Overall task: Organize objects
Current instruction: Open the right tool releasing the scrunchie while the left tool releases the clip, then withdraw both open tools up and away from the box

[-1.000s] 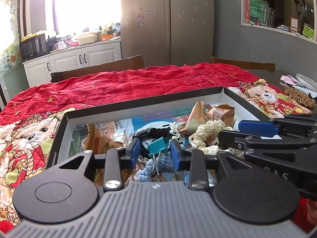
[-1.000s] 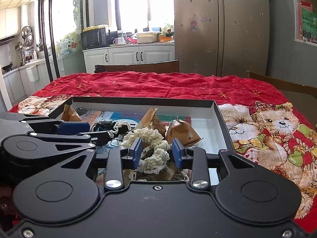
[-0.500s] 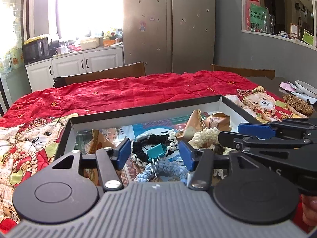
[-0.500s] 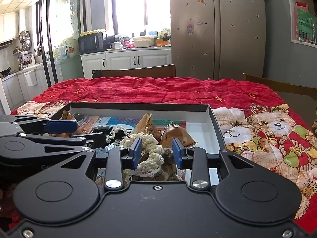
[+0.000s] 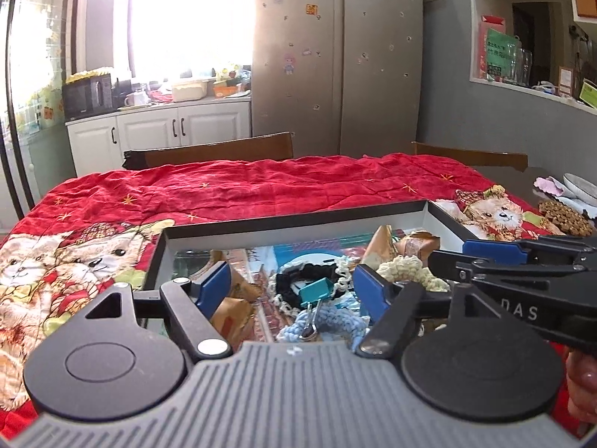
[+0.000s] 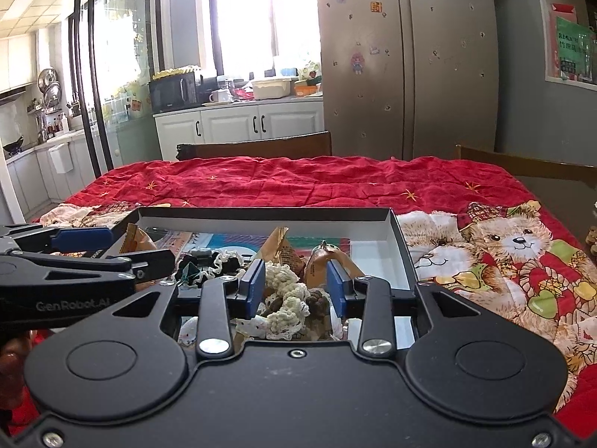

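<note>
Teal binder clip [image 5: 312,291] in tray [image 5: 298,219] | both jaws apart, holding nothing

A home kitchen-dining room: a tall steel refrigerator [image 6: 406,63] stands right of white cabinets [image 6: 238,125] bearing a microwave [image 6: 173,91], behind a red-quilted table [image 6: 298,183].

1. A steel fridge [image 5: 337,59] with small magnets stands at the back.
2. White cabinets [image 5: 164,132] beside it carry a black microwave [image 5: 87,95] and a cream tub [image 5: 188,89].
3. Two wooden chairs [image 5: 220,151] stand behind the surface.
4. A red bear-print cloth [image 5: 261,186] covers the surface.
</note>
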A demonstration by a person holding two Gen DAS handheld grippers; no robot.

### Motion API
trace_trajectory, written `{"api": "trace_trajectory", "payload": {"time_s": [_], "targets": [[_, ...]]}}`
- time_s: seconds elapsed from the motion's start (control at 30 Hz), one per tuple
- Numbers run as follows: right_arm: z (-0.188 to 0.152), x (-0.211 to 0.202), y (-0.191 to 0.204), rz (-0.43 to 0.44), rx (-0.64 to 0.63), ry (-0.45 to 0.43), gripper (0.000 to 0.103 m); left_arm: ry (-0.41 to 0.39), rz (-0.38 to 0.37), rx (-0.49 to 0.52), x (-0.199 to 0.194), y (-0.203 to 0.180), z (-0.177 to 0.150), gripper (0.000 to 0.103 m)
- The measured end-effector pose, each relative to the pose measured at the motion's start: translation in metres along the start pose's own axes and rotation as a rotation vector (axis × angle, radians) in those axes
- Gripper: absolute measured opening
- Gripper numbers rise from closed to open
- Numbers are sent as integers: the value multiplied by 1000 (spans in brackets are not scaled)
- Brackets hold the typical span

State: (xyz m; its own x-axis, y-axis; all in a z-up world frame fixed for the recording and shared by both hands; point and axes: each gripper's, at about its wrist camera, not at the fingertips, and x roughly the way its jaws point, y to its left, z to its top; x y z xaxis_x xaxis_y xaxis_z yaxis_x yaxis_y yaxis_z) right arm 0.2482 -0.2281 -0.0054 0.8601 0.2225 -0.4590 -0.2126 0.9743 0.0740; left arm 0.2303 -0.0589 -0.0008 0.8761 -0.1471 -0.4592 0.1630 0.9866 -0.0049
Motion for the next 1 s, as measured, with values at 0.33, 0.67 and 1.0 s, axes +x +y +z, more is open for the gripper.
{"api": "trace_trajectory", "payload": {"time_s": [0.33,0.67,1.0], "targets": [[3,-13,4,9,-2,-15,41,-1,20,-32,-13,12,-2,87],[7,-31,10,15,-9,-34,46,-14,16,-33,-33,13,-4,89],[7,-53,20,19,-30,-33,53,-32,15,-34,-60,16,-5,93]]}}
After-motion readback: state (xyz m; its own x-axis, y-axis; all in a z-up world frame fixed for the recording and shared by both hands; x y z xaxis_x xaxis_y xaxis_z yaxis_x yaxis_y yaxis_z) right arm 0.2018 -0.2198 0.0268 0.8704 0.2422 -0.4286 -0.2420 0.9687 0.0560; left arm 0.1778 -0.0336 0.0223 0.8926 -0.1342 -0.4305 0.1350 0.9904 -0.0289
